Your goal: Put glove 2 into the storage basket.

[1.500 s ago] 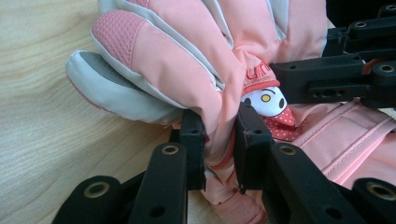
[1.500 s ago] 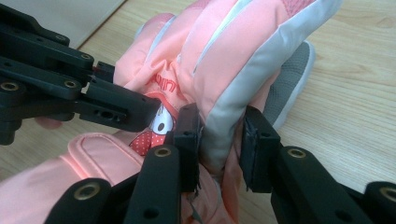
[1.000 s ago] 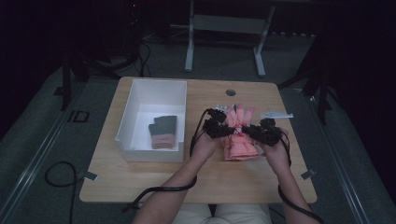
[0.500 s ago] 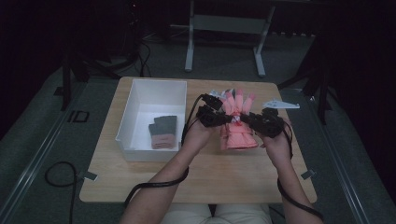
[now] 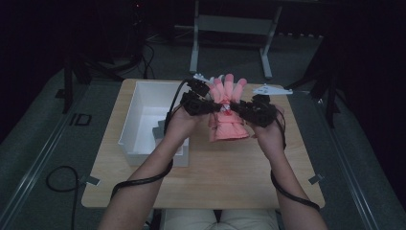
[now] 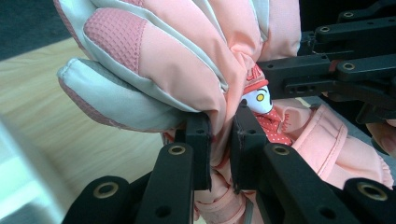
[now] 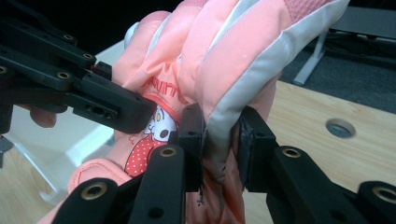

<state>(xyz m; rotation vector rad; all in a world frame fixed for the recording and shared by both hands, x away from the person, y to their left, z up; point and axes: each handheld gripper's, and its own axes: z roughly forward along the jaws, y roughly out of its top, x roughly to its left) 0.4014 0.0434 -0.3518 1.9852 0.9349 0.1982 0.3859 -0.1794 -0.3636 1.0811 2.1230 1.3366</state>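
Observation:
A pair of pink padded gloves (image 5: 229, 112) with white finger sides and a cartoon patch is held up over the table's middle, fingers pointing away from me. My left gripper (image 5: 210, 106) is shut on the gloves' left edge; in the left gripper view its jaws pinch the pink fabric (image 6: 219, 116). My right gripper (image 5: 238, 109) is shut on the right edge, and in the right gripper view its jaws clamp the white and pink seam (image 7: 219, 126). The cuffs (image 5: 229, 132) hang down toward the wooden table (image 5: 225, 167).
A white bin (image 5: 139, 115) stands at the table's left, partly behind my left forearm. A small white object (image 5: 272, 89) lies at the far right of the table. A round hole (image 7: 340, 127) is in the tabletop. Dark floor and a metal stand lie beyond.
Both grippers have lifted the gloves and carried them farther from me, with the fingers now raised upright. The hands moved up and forward together.

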